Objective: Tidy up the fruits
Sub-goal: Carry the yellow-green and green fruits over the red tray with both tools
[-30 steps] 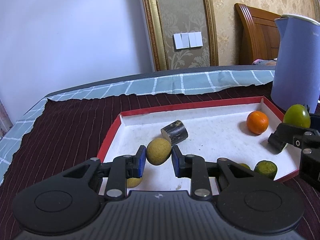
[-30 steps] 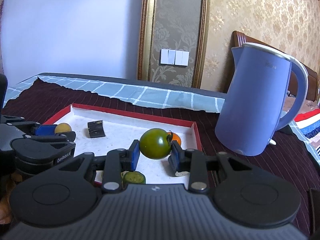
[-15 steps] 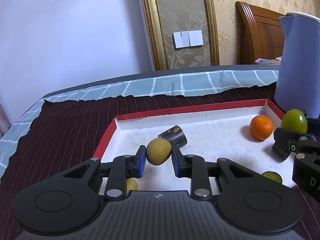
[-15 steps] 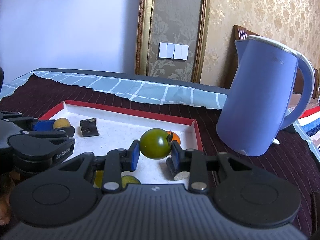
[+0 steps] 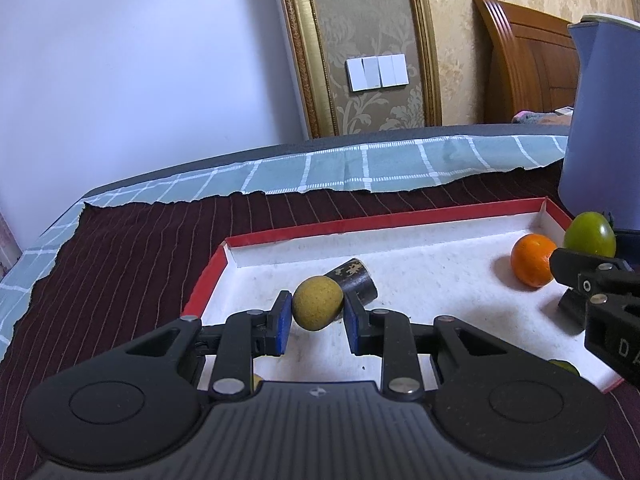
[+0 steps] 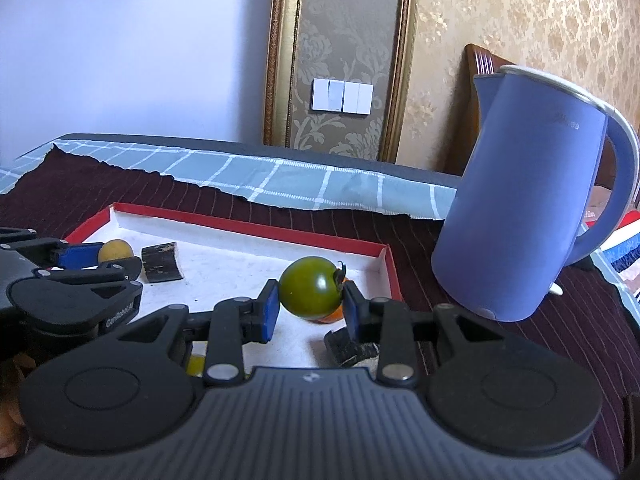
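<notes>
Two fruits are in our grip at once: the left tongs (image 5: 316, 312) are closed on a small yellow-brown fruit (image 5: 317, 303), and the right tongs (image 6: 308, 304) are closed on a green tomato (image 6: 310, 287), both held just above the white floor of the red-rimmed tray (image 5: 360, 226). We judge both to be light, rounded and smooth, so they could roll or squirt out from the blue pads unless pinched across their widest part, as they are now; the tomato looks firm yet thin-skinned and would bruise or split under a hard squeeze, while the rough-skinned yellow fruit seems to give the pads better friction. Behind the yellow fruit, at about one o'clock, lies a dark cylinder piece (image 5: 354, 280), and an orange (image 5: 534, 260) sits toward three o'clock, just beside the tomato. The blue kettle (image 6: 528, 208) stands on the worktop outside the tray at two o'clock in the right view. Against a second ago, both tongs hold the same fruits with no change in grip, but both have travelled across the tray: the tray's far rim and the kettle sit closer, the small green fruit at the near edge has nearly slipped from the left view, and the cylinder is now partly hidden behind the yellow fruit.
</notes>
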Demonstrator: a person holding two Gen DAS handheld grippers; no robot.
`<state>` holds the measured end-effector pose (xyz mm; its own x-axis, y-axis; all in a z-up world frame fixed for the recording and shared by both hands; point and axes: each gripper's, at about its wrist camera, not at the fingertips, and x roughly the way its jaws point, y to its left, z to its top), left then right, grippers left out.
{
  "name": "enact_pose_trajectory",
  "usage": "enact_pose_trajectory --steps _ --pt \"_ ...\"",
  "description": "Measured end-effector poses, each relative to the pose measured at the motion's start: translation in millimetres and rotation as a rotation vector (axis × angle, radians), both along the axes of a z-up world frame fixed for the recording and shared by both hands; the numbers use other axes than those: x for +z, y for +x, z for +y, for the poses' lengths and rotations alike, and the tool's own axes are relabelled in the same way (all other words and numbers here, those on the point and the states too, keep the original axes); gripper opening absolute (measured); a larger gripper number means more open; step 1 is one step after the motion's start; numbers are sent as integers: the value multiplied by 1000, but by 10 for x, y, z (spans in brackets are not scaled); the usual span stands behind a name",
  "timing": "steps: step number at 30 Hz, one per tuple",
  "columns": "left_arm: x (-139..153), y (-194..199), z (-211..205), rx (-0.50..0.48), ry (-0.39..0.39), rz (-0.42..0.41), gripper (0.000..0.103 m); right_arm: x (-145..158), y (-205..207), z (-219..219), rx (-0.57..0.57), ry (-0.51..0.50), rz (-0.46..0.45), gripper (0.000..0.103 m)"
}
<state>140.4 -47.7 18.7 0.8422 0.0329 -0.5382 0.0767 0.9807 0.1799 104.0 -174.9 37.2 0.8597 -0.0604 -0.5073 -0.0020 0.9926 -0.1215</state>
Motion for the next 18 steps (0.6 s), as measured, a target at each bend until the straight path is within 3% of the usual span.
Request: enact_pose_trajectory --steps 18 --pt "-35 213 -92 5 5 24 27 -134 316 -99 -33 19 52 32"
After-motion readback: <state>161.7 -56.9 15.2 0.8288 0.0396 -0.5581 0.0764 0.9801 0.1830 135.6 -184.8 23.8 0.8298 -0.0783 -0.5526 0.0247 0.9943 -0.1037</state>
